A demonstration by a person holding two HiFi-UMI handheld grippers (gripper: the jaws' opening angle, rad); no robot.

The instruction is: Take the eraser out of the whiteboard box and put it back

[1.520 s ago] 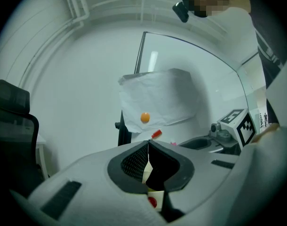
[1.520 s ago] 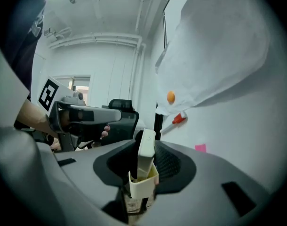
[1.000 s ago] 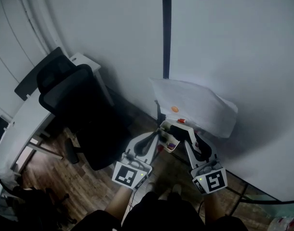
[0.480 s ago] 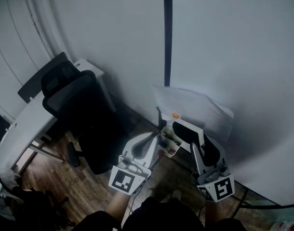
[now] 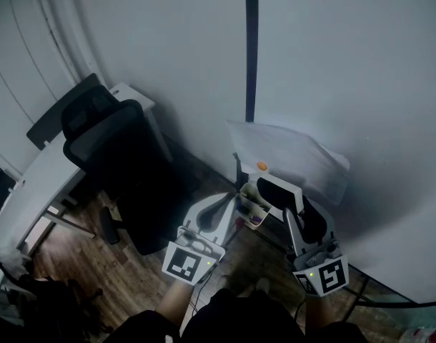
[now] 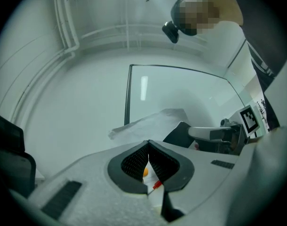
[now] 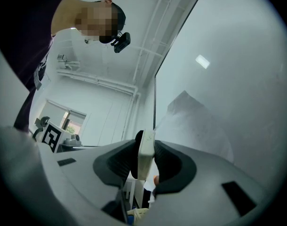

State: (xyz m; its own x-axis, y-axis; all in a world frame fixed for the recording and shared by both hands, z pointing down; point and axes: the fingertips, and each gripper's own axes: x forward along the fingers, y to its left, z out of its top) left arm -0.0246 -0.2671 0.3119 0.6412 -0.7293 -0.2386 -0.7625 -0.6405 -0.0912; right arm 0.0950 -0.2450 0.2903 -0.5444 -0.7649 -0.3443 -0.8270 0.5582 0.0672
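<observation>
Right gripper view: the flat white-backed black eraser (image 7: 146, 153) is gripped by the right tool (image 7: 145, 167) just beside the small pale whiteboard box (image 5: 248, 209), the left tool (image 6: 148, 167) closed empty; only its return is judged left.

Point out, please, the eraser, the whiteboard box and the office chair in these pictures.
eraser (image 7: 146, 154): right gripper view, on its white edge.
whiteboard box (image 5: 244, 192): head view, on its pale left rim.
office chair (image 5: 107, 134): head view, on its black backrest.
</observation>
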